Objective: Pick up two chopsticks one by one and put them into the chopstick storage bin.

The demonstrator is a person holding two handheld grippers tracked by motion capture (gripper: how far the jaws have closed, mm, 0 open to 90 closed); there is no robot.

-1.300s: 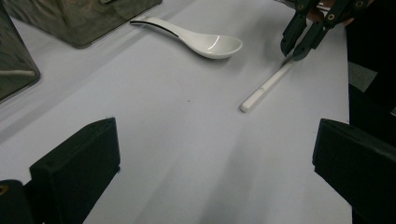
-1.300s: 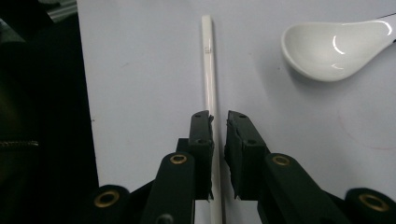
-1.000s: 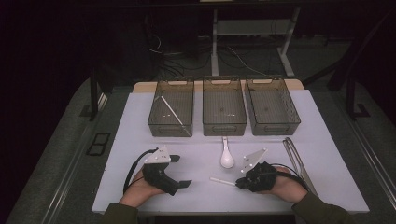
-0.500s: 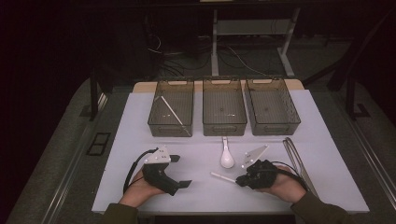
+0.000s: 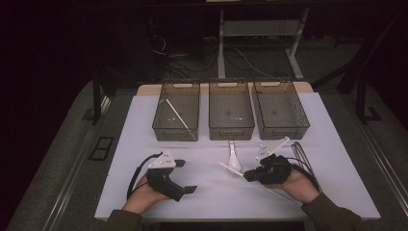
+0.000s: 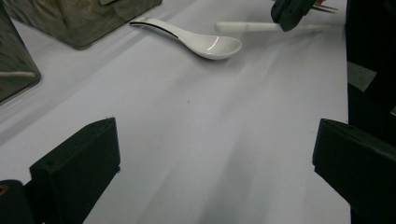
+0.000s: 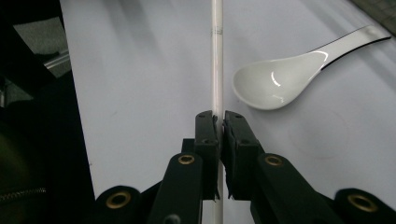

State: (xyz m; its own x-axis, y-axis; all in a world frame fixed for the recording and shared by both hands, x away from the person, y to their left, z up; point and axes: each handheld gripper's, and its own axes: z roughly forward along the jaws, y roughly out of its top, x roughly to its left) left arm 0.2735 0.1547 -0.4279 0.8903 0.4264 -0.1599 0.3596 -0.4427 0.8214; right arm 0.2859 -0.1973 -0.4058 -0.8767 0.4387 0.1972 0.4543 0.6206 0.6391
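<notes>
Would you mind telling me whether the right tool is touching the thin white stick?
Touching. The right gripper view shows the right tool with both jaws closed tight on the white stick, no gap either side, beside the white spoon.

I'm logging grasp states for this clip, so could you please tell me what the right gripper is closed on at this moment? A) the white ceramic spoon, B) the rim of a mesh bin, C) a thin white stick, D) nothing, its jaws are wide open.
C: in the right gripper view the right gripper has its jaws pinched on the thin white stick, while the white spoon lies untouched beside it on the table.
</notes>
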